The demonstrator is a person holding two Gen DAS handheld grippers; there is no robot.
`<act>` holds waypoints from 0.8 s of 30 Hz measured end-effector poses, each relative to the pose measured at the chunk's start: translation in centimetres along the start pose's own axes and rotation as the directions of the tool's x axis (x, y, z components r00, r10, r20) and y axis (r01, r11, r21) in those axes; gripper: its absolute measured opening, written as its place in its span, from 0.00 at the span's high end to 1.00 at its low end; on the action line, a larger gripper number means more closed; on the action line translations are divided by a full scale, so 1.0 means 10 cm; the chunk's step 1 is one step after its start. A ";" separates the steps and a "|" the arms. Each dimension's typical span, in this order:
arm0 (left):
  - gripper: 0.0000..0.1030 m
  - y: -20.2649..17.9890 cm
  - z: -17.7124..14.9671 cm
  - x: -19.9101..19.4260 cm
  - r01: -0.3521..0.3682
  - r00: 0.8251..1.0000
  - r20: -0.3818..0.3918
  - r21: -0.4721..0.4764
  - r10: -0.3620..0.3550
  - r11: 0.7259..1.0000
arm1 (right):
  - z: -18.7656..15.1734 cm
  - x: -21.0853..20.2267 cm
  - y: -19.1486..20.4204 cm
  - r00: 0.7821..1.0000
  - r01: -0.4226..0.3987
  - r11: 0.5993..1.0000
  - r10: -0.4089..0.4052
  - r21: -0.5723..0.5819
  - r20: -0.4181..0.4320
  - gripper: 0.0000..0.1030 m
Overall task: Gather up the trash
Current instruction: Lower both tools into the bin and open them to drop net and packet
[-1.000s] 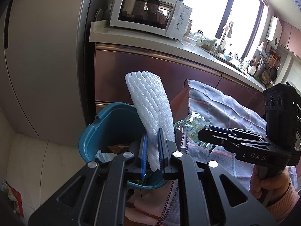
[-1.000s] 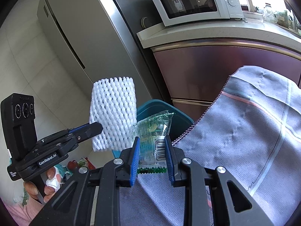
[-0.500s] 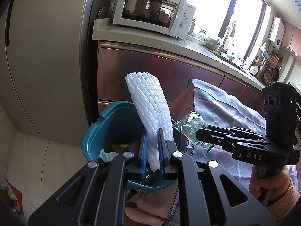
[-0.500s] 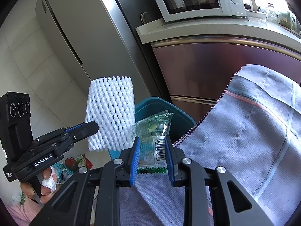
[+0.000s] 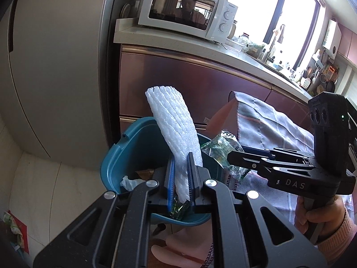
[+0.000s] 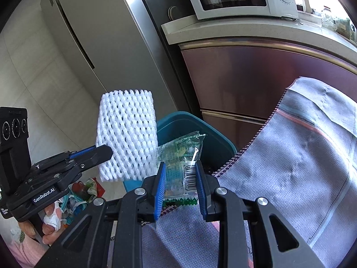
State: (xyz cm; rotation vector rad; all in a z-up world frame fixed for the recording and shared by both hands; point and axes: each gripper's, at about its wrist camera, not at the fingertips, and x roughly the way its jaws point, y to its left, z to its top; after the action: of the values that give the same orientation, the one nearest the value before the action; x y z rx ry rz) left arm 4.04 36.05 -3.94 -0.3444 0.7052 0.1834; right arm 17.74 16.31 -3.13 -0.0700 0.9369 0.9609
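A white microwave (image 5: 186,9) sits on the counter (image 5: 200,47) beside a grey fridge (image 6: 93,44), above maroon cabinets (image 6: 256,71); a grey cloth (image 6: 290,167) drapes nearby.

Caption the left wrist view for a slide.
Left hand-held gripper holds white foam net above teal bin; right hand-held gripper grips green wrapper.
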 end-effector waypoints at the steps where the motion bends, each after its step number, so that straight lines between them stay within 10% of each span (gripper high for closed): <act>1: 0.89 0.00 0.00 0.00 -0.002 1.000 -0.001 -0.001 0.002 1.000 | 0.01 0.01 0.01 1.000 0.003 1.000 -0.003 -0.001 -0.002 0.77; 24: 0.89 0.10 -0.01 0.18 -0.035 0.999 -0.037 -0.007 0.035 0.999 | 0.12 0.31 0.08 0.997 0.031 0.999 -0.034 -0.036 -0.067 0.76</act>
State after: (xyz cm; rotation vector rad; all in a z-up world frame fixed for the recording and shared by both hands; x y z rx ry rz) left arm 4.99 37.04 -5.47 -0.3435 0.7476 0.2132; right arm 18.66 19.36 -4.31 -0.1481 0.9786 0.9496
